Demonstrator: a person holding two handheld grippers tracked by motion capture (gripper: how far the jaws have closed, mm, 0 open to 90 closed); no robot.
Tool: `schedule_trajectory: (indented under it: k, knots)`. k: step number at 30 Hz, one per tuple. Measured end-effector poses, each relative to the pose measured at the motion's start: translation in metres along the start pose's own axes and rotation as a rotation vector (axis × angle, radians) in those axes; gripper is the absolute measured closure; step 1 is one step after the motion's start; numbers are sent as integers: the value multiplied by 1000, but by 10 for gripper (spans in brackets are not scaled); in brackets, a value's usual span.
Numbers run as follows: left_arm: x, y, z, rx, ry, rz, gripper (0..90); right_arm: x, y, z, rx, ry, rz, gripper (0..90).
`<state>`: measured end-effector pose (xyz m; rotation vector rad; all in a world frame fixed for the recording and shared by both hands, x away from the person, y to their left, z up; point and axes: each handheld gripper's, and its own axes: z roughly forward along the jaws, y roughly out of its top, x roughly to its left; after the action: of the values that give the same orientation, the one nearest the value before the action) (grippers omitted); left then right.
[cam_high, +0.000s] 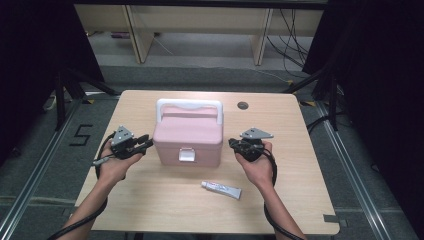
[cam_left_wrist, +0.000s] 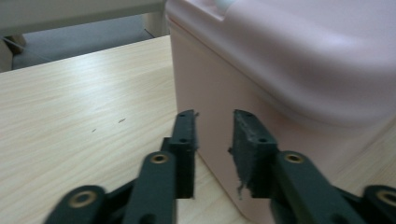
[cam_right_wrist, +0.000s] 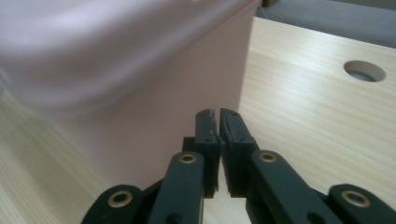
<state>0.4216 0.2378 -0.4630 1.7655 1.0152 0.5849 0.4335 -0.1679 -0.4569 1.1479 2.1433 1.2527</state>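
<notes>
Your left gripper (cam_left_wrist: 214, 140) has its jaws parted with nothing between them, tips just beside the left wall of the pink box (cam_high: 187, 137). Your right gripper (cam_right_wrist: 218, 133) shows its jaws nearly together, a thin slit left, empty, close by the box's right wall. The box sits mid-surface (cam_high: 300, 200), lid down, white handle up. A white tube (cam_high: 221, 189) lies in front of it.

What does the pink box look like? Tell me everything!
The pink box looks like smooth plastic with rounded corners. It has a white handle lying back on the lid and a white latch at the front. The lid is shut. It stands upright mid-table, between the left gripper and right gripper. Whether either touches it I can't tell.
</notes>
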Motion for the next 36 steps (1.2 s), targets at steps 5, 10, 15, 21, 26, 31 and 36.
schedule_trajectory:
  k: [5, 10, 15, 21, 26, 31, 36]
  knots:
    - [-4, -5, -14, 13, 15, 14, 510, -9, -9, -13, 44, -21, 14, 775]
    - [-12, -8, -28, 23, 2, 5, 430, -17, -19, -21, 67, -23, 13, 726]
    - [-20, -11, -36, 25, -17, -2, 402, -20, -26, -26, 82, 7, 66, 676]
    - [-32, -14, -46, 17, -45, -11, 396, -25, -32, -31, 99, 4, 72, 648]
    - [-38, -13, -49, 9, -56, 2, 398, -29, -34, -35, 101, 0, 74, 643]
    - [-42, -10, -52, 4, -57, 13, 403, -29, -36, -39, 100, -9, 72, 639]
    - [-46, -6, -55, -19, -75, 6, 424, -27, -39, -41, 105, 3, 64, 633]
